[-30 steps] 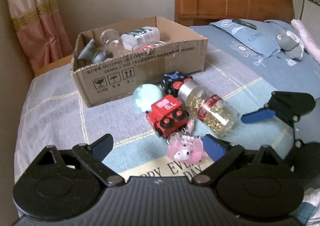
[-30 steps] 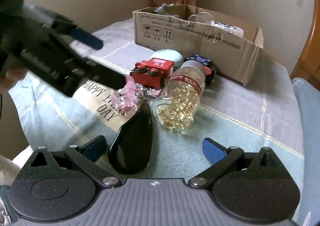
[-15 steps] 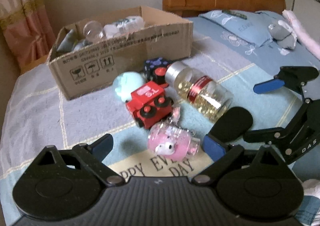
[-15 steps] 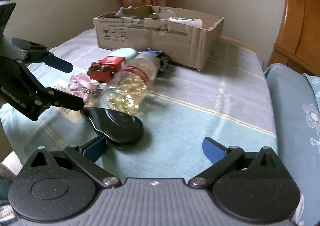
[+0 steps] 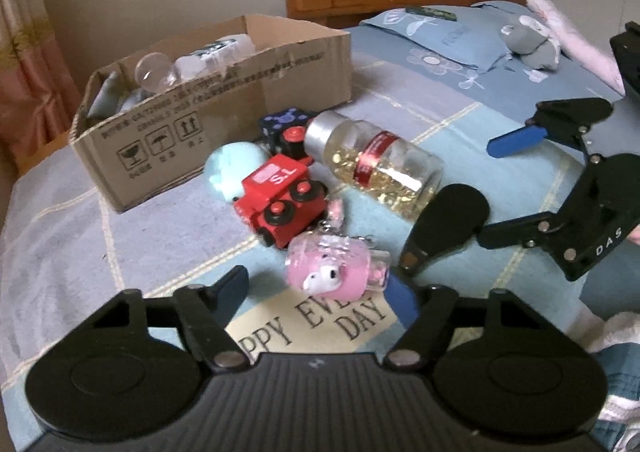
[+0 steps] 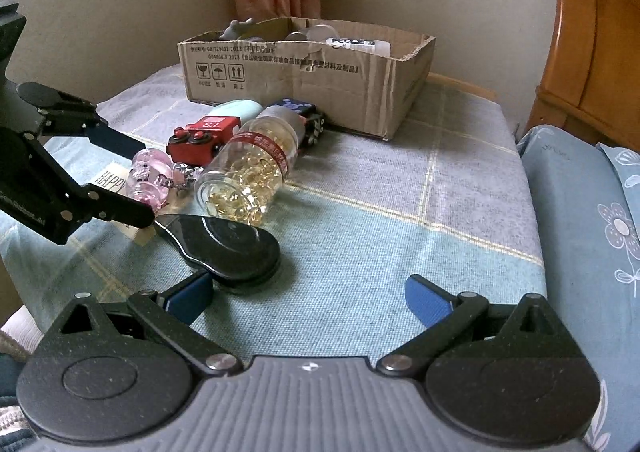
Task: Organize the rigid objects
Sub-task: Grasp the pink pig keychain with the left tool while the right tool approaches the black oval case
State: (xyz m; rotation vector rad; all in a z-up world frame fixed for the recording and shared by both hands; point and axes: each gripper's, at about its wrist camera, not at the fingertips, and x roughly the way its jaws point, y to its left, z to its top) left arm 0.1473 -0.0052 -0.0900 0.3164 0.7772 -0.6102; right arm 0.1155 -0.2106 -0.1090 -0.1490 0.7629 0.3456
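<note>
The left hand-held gripper, jaws just narrowing, is bracketing the pink charm for boxing, pads not yet pressing. The right hand-held gripper is standing wide, empty, beside the black case.

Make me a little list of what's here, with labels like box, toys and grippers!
Box: cardboard box, open, holding a clear ball and a bottle
Loose things: red toy train, capsule jar lying on its side, pink keychain toy, black oval case
Left gripper: jaws have just been closing, pink keychain toy between them, not squeezed yet
Right gripper: open, empty, beside the black oval case
</note>
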